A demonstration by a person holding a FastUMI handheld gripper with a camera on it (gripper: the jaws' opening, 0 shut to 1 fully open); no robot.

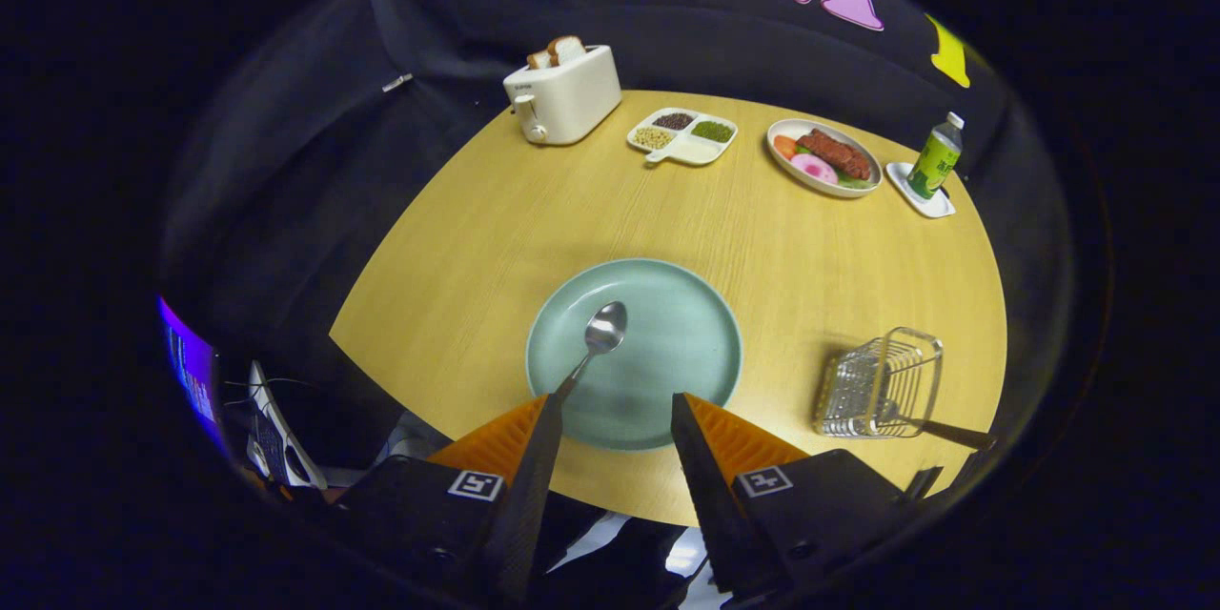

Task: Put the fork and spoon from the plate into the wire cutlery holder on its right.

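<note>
Spoon (596, 343) lies on the pale green plate (667, 305) at the centre of the frame, bowl up toward the plate's middle, handle running down toward the left finger of the claw (615, 415). The claw's fingers stand spread apart over the near rim of the plate, pinching nothing; the spoon's handle end reaches the tip of the left finger, though whether they touch cannot be told. At lower right, on the wooden table (457, 238), sits the wire cutlery holder (877, 381), with the fork (939, 429) resting in it, handle poking out toward the right. Along the upper part of the frame stand a white toaster (562, 95) with bread, a divided dish (681, 135) of grains, a plate of food (824, 157), and a bottle (936, 157) on a small white coaster (917, 193).
</note>
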